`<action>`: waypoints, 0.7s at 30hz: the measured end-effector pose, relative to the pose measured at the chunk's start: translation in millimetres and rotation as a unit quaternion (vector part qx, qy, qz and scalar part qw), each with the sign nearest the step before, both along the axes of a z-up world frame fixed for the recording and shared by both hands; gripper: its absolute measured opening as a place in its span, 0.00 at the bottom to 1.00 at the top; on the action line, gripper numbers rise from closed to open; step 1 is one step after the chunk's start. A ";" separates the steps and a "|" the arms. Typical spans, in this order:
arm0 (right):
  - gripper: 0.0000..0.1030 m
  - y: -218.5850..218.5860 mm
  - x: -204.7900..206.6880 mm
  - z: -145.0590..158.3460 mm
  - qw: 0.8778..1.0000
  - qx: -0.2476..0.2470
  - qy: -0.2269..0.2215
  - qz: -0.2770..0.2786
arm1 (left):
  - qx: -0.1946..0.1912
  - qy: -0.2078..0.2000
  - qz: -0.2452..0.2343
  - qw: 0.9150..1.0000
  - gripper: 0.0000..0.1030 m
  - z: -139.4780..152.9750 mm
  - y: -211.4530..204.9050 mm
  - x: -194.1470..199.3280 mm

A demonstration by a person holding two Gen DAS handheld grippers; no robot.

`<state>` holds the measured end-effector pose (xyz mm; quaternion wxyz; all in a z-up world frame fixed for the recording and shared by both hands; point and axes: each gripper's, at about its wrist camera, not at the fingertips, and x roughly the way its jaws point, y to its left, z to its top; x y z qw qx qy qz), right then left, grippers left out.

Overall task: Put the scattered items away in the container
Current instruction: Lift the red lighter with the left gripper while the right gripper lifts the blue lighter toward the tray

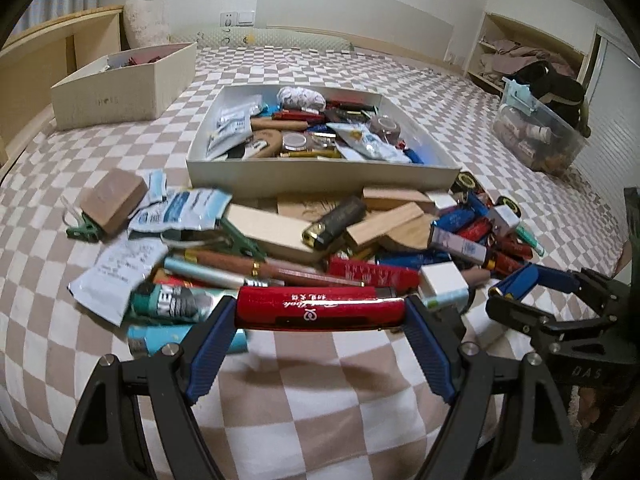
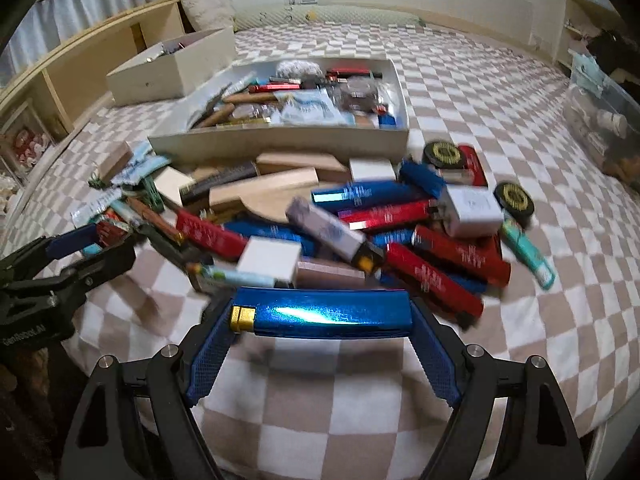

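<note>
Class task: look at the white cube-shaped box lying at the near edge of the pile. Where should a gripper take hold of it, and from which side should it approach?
Grip the white box across its two flat, parallel side faces, coming down from above on the near side. Its top sits clear of the pile and the near side faces open blanket; behind it, tubes crowd in. Both grippers are occupied now: left holds a red tube, right a blue one.

Your right gripper [image 2: 322, 316] holds a shiny blue case [image 2: 324, 313] crosswise, a blue pad pressed on each end, its gold cap toward the left. Just beyond it lies the pile of scattered items [image 2: 360, 216] on the checkered bed [image 2: 500, 92], with the white tray [image 2: 280, 138] behind. Your left gripper [image 2: 96, 244] shows at the left edge, gripping a red piece [image 2: 110, 232].
</note>
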<state>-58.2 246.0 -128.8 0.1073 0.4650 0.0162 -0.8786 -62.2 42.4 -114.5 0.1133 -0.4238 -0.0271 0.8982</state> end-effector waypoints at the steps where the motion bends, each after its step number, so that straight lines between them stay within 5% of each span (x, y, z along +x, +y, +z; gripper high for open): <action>1: 0.82 -0.6 -3.0 4.3 1.000 -0.002 0.005 0.000 | 0.001 0.002 0.001 1.000 0.80 1.7 -0.8 -1.7; 21: 0.82 -9.8 -59.0 64.6 0.997 0.004 0.078 0.019 | 0.001 0.067 -0.003 0.998 0.80 54.2 -1.3 -55.1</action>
